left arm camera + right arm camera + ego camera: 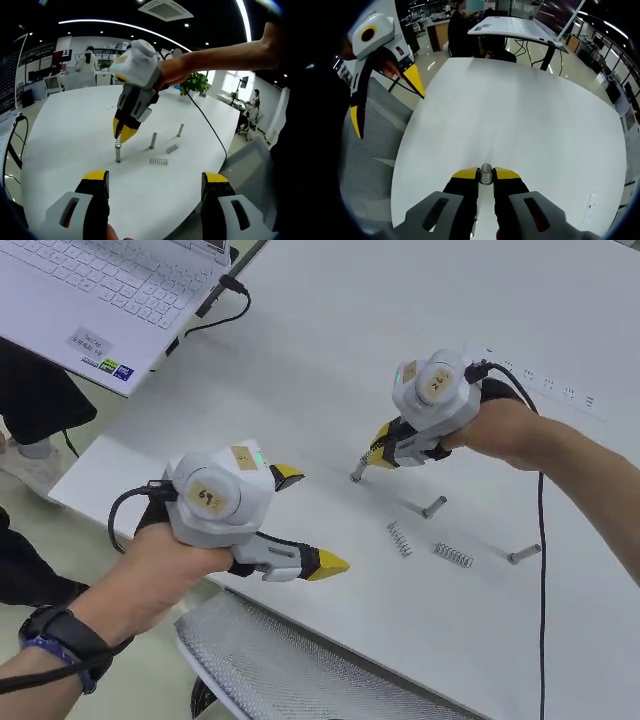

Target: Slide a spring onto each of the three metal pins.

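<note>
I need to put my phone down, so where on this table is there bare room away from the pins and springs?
Widest bare patch: the table beyond the right gripper, which grips a spring, up to the laptop. Crowded: the near edge, where the pins stand and two loose springs lie, beside the open left gripper.

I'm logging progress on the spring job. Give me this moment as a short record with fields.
right tongs: shut on a spring, held at the top of one upright pin
left tongs: open, holding nothing, near the table edge
other pins: two, upright, bare
loose springs: two, lying on the table between those pins
springs fully seated: none seen
</note>
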